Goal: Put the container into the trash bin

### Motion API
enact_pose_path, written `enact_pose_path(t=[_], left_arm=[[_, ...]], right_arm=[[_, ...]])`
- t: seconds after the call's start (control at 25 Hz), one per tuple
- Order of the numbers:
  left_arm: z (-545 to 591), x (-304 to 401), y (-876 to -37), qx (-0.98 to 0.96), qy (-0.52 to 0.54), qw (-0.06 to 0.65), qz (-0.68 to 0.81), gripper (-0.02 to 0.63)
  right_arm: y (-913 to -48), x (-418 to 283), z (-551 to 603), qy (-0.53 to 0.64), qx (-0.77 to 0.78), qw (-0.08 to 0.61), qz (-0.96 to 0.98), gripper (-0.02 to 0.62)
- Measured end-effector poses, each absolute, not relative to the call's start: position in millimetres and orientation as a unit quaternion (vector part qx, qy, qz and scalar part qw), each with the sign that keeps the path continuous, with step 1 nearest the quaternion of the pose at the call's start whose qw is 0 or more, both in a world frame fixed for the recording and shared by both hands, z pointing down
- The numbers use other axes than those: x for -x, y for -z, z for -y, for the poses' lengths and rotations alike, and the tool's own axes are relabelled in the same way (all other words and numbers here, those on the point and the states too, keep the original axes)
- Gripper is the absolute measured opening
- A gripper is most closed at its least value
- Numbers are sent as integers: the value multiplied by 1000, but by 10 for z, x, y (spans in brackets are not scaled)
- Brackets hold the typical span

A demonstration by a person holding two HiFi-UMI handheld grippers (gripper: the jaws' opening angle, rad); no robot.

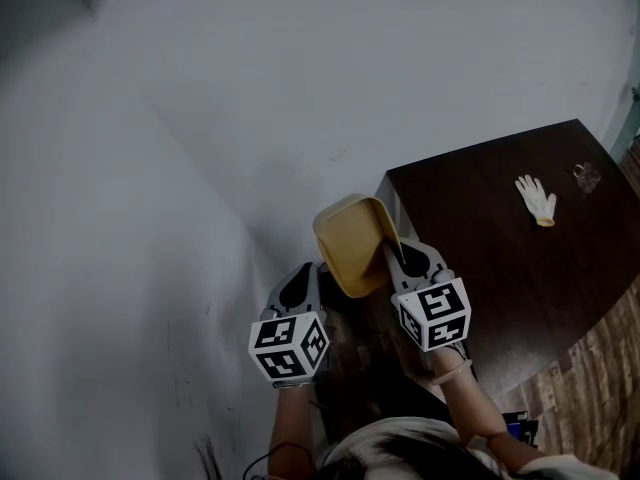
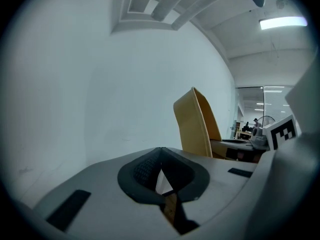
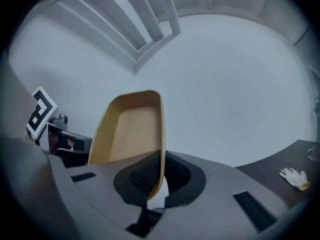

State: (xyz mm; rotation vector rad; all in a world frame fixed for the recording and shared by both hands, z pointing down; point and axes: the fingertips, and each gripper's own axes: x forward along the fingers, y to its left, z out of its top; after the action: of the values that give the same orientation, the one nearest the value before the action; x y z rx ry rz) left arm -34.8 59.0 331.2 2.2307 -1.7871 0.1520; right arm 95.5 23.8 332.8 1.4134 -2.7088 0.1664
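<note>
**A:** Status of the left gripper (image 1: 299, 287)?

**B:** Jaws together at the tips, nothing between them. It rides just beside the container. As far as the head view lets me judge, it does not touch it.

**A:** And the container (image 1: 350, 240)?

**B:** Tan, shallow, empty. It is in the air, tipped up on edge, off the table's left corner, with the pale wall (image 1: 300, 88) behind it.

**A:** Right gripper (image 1: 408, 258)?

**B:** Clamped on the container's rim, with the thin rim wall between the pads. This gripper alone carries the load.

**A:** Further right?

**B:** A dark table (image 1: 500, 268) with a white glove (image 1: 537, 199) lying on it, well apart from both grippers.

**A:** Progress?

**B:** Pick-up looks complete, since the container is clear of the table. Two steps remain: carry it to the bin and release it there. No bin shows in any view, so I cannot tell how near it is.
</note>
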Motion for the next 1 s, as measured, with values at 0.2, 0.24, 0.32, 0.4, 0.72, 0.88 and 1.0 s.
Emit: enact_pose_path(t=[0.2, 0.24, 0.32, 0.4, 0.72, 0.88, 1.0], left_arm=[[-58, 433, -3385, -760, -54, 146, 631, 20], [22, 455, -3409, -757, -54, 148, 634, 20], [154, 507, -3464, -752, -51, 150, 640, 20], [261, 561, -3529, -747, -47, 152, 645, 20], [556, 902, -3962, -738, -63, 165, 652, 20], [769, 1076, -4205, -741, -68, 173, 646, 20], [994, 1220, -4351, -746, -69, 170, 641, 20]], right_arm=[[-3419, -881, 278, -68, -451, 48, 889, 8], [-3442, -867, 353, -70, -448, 50, 890, 8], [-3505, -830, 483, -74, -444, 53, 891, 8], [-3590, -786, 609, -80, -440, 57, 892, 8], [-3959, -344, 940, -85, -417, 90, 900, 8], [-4165, -150, 1148, -84, -418, 109, 898, 8], [-4325, -1, 1358, -91, -422, 114, 895, 8]])
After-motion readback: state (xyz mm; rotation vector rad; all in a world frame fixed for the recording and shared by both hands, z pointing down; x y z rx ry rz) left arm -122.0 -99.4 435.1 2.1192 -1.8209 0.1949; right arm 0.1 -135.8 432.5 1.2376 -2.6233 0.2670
